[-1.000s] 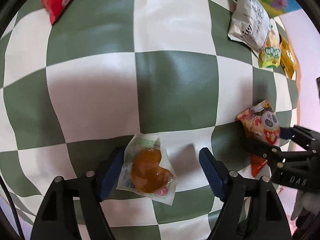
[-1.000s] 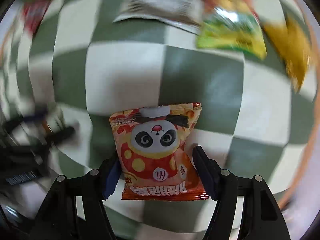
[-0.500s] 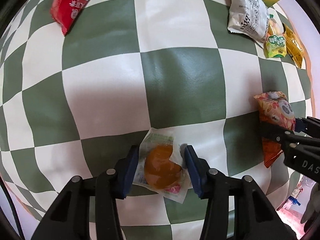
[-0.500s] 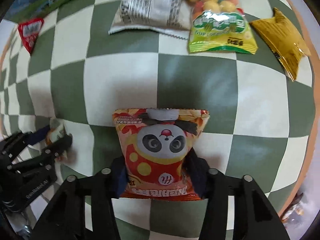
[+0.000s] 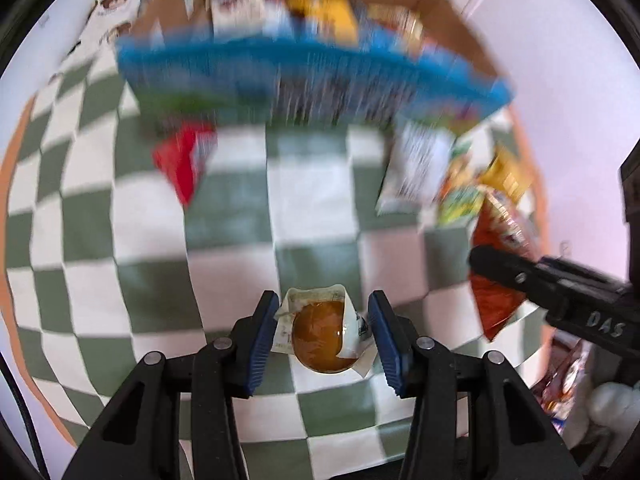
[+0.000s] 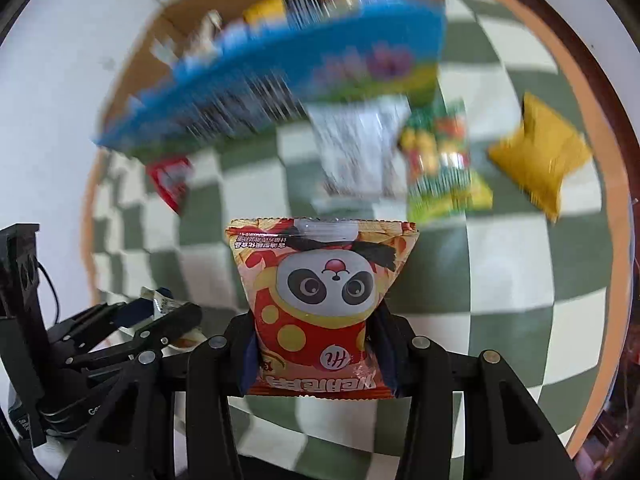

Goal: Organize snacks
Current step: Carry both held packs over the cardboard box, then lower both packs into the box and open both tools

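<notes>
My left gripper (image 5: 323,334) is shut on a clear wrapper holding an orange-brown round pastry (image 5: 320,336) and holds it above the checkered cloth. My right gripper (image 6: 316,354) is shut on a red panda snack bag (image 6: 320,300), also lifted. The panda bag shows at the right of the left wrist view (image 5: 500,248), and the left gripper shows at the lower left of the right wrist view (image 6: 160,316). Ahead stands a blue-fronted cardboard box (image 5: 312,76) with several snacks inside; it also shows in the right wrist view (image 6: 280,68).
On the green-and-white checkered cloth (image 5: 120,240) lie a red packet (image 5: 182,160), a white packet (image 5: 416,168), a green candy bag (image 6: 440,160) and a yellow packet (image 6: 540,156). A white wall runs behind the box.
Both grippers have lifted off the cloth with their snacks and tilted up, so the box has come into view. The scene is motion-blurred.
</notes>
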Demonstrator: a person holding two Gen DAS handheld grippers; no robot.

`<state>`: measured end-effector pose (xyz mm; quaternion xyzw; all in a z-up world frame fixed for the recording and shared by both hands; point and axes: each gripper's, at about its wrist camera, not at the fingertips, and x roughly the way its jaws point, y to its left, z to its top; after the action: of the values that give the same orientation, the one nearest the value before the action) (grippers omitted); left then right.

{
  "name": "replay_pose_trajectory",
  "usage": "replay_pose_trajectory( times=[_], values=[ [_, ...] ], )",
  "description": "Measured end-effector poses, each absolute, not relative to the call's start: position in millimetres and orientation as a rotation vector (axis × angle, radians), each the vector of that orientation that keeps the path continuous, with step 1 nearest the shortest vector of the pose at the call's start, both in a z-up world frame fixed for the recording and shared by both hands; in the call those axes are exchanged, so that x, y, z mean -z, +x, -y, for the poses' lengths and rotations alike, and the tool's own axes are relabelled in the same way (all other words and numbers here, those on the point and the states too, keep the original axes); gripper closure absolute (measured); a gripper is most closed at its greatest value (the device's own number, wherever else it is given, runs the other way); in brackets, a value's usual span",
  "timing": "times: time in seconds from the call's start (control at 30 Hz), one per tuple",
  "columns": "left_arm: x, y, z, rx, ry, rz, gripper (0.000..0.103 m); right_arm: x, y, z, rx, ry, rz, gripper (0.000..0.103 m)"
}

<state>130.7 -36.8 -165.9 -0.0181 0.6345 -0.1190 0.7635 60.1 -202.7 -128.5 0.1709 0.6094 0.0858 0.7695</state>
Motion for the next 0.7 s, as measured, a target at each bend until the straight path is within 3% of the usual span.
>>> replay_pose_trajectory(
  times=[0.17,0.33,0.53,0.7],
  values=[
    [90,191,44,0.297,-0.063,-1.251,0.059,67,97,203,-0.235,0.397,-1.189,0.053],
    [60,252,52,0.269,-0.043,-1.187,0.059,35,144,179,-0.241,0.356,-1.101,0.053],
    [72,310,54,0.214,0.027,-1.185,0.059,41,207,167,-0.205,0.278,-1.124,0.053],
    [112,343,47,0.181,0.03,-1.264,0.059,71,245,158,-0.184,0.257,-1.184,0.053]
  ],
)
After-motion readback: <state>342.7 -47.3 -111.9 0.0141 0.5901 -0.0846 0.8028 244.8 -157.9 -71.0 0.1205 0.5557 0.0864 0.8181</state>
